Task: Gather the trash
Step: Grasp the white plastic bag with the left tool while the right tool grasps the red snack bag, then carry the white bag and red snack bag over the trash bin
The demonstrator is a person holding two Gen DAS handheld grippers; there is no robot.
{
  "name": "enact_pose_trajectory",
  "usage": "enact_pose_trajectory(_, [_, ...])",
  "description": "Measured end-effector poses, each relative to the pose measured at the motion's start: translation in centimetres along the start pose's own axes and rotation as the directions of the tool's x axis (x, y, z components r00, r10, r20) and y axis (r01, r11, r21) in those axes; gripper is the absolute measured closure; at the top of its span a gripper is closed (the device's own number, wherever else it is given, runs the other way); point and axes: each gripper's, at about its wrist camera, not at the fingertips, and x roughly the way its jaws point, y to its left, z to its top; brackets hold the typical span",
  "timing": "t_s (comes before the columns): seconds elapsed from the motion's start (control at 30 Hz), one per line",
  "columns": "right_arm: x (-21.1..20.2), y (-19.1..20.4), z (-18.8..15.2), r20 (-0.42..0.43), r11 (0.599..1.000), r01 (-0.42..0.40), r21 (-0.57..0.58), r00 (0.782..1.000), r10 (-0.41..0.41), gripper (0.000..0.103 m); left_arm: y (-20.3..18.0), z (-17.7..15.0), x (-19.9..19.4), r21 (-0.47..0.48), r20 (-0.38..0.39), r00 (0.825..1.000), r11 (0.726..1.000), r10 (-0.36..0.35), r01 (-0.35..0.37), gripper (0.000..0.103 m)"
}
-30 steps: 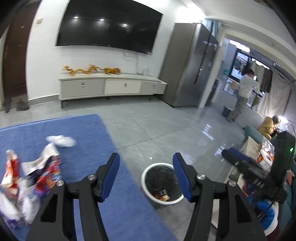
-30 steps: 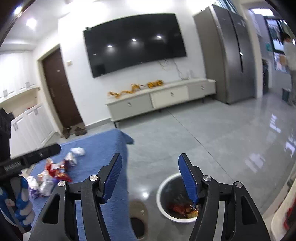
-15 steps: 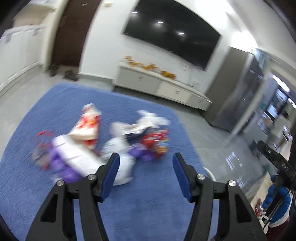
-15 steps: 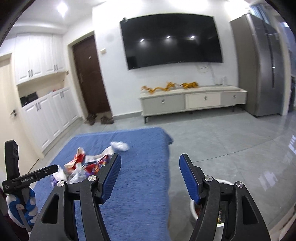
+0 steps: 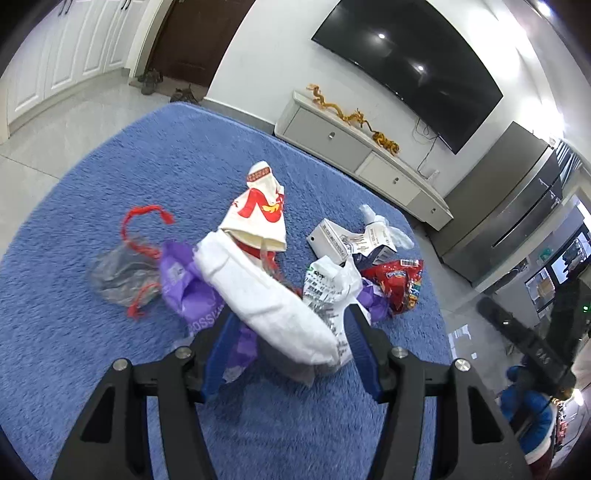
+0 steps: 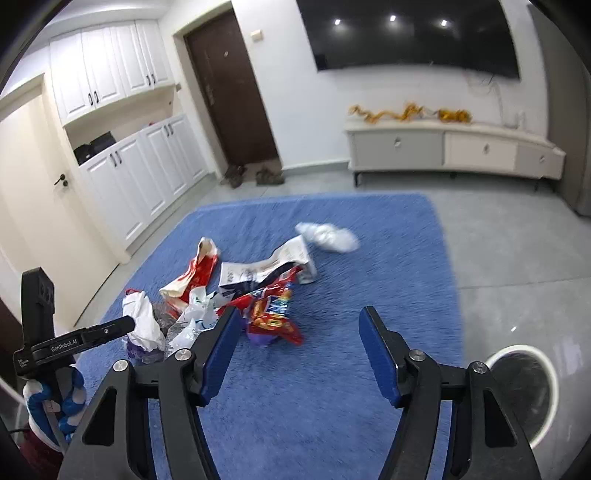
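Note:
A heap of trash lies on a blue rug (image 5: 110, 177). My left gripper (image 5: 291, 347) is open, its blue fingers on either side of a crumpled white tissue wad (image 5: 266, 299) that lies over a purple wrapper (image 5: 184, 288). Around it are a white and red bag (image 5: 262, 210), a red snack bag (image 5: 399, 284), a clear plastic piece with red string (image 5: 125, 273) and a white box (image 5: 328, 240). My right gripper (image 6: 299, 350) is open and empty above the rug (image 6: 332, 387), right of the red snack bag (image 6: 269, 317). A white bin (image 6: 532, 391) stands at the lower right.
A white TV cabinet (image 6: 443, 147) stands against the far wall under a wall TV (image 6: 406, 33). White cupboards (image 6: 140, 170) and a dark door (image 6: 229, 92) are at the left, shoes (image 6: 255, 177) by the door. A grey fridge (image 5: 517, 199) is right of the cabinet.
Both grippers swung left from the bin toward the trash heap. My left gripper came down close over the white tissue wad; both stayed open.

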Motion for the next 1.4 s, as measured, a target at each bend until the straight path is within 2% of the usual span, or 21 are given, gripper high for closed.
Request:
enact_pose_trajectory(0.23, [6.6, 0.2, 1.0, -0.091, 0.997, -0.067, 0.042, 0.993, 0.071, 0.035, -0.3, 0.6, 1.9, -0.024, -0.033, 0.999, 1.000, 0.001, -0.001, 0.063])
enact_pose_trajectory(0.47, [10.8, -0.9, 1.8, -0.128, 0.976, -0.143, 0.164, 0.978, 0.165, 0.036, 0.0, 0.3, 2.9, -0.041, -0.050, 0.999, 0.999, -0.007, 0.005, 0.089])
enact_pose_trajectory(0.5, [11.1, -0.9, 1.7, -0.133, 0.974, -0.148, 0.169, 0.976, 0.172, 0.039, -0.1, 0.2, 2.8, -0.035, -0.047, 0.999, 0.999, -0.009, 0.007, 0.092])
enact_pose_trajectory(0.6, [11.7, -0.9, 1.5, -0.146, 0.969, -0.176, 0.175, 0.968, 0.202, 0.069, -0.5, 0.1, 2.6, -0.018, -0.035, 0.999, 1.000, -0.014, 0.014, 0.095])
enact_pose_trajectory(0.63, [11.6, -0.8, 1.3, -0.144, 0.967, -0.185, 0.176, 0.967, 0.211, 0.079, -0.6, 0.0, 2.5, -0.014, -0.031, 0.999, 1.000, -0.017, 0.017, 0.096])
enact_pose_trajectory(0.67, [11.4, -0.7, 1.0, -0.139, 0.965, -0.195, 0.175, 0.965, 0.221, 0.080, -0.8, -0.1, 2.3, -0.011, -0.025, 0.999, 1.000, -0.020, 0.020, 0.097])
enact_pose_trajectory(0.73, [10.7, -0.7, 0.7, -0.131, 0.963, -0.207, 0.170, 0.964, 0.230, 0.091, -1.0, -0.2, 1.8, -0.005, -0.012, 1.000, 1.000, -0.026, 0.026, 0.098])
enact_pose_trajectory(1.17, [3.2, -1.5, 0.2, -0.006, 0.945, -0.287, 0.156, 0.956, 0.292, 0.097, -4.3, -1.3, -4.1, 0.118, 0.105, 0.993, 0.992, -0.051, 0.038, 0.098])
enact_pose_trajectory(1.4, [-2.3, -3.4, 0.4, 0.098, 0.947, -0.274, 0.165, 0.960, 0.261, 0.097, -6.2, -1.7, -5.7, 0.161, 0.117, 0.990, 0.985, -0.073, 0.053, 0.098])
